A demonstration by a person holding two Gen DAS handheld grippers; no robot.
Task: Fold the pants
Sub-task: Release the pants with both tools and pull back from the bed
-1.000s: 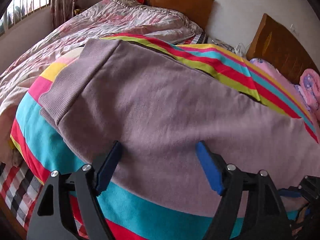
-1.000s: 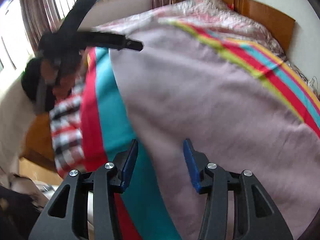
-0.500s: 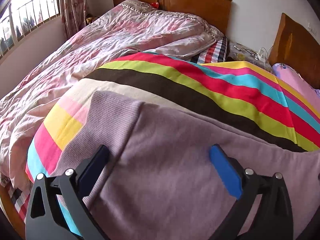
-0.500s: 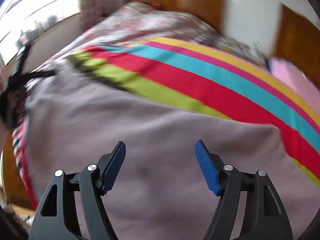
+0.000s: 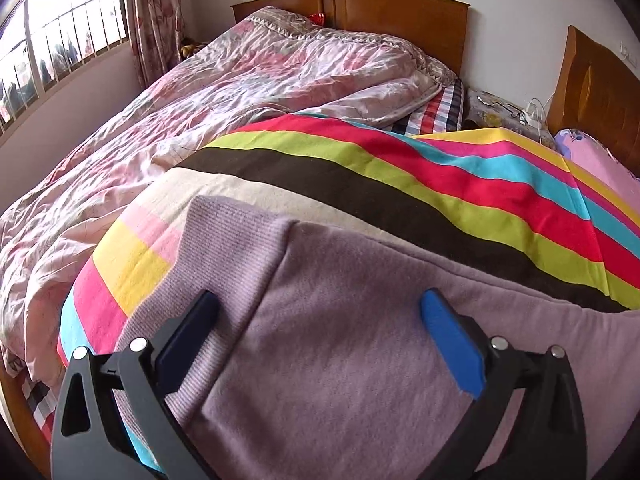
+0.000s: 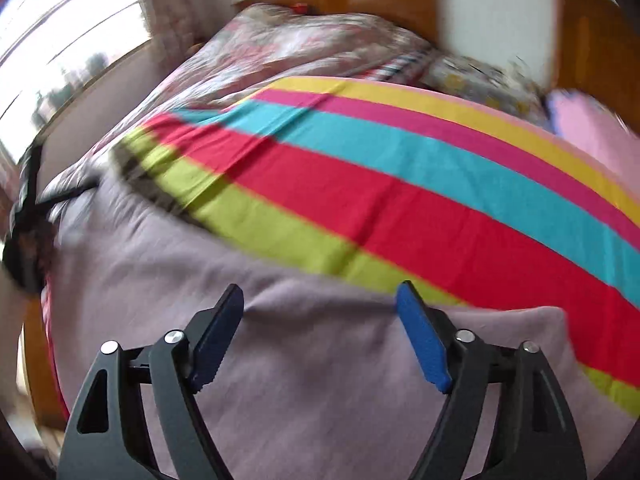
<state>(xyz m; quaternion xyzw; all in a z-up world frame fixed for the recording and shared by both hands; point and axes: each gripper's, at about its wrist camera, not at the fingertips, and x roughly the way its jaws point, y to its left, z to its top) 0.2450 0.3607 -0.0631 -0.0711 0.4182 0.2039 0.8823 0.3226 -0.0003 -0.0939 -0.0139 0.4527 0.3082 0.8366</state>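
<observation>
While both cameras look down across the bed, we see the mauve pants [image 5: 360, 360] lying flat on the striped blanket [image 5: 460, 200], their ribbed waistband [image 5: 224, 264] at the left end near the blanket's yellow and pink corner. Our left gripper [image 5: 320, 344] stands with its jaws as wide as they go, nothing pinched between the blue pads [image 5: 452, 352]; the cloth merely lies beneath them. A second ago those jaws were narrower and sat lower over the middle of the fabric, with the waistband far up the frame; now the view has drawn back toward us, so the waistband lies right under the left finger and more of the crumpled pink quilt [image 5: 200, 120] and the wooden headboard [image 5: 400, 16] show beyond. Our right gripper [image 6: 320, 340] has jaws that are opening, also with nothing gripped, over the other end of the pants [image 6: 320, 400]. Its picture is smeared by motion, so we cannot say for sure whether the pads brush the cloth. A second ago this camera was rolled sideways, with the blanket's teal stripe running down the frame and the jaws close together; now the stripes run nearly level and the jaws stand much wider. At the far left of that view a dark blurred shape [image 6: 28, 220] appears to be the other gripper.
</observation>
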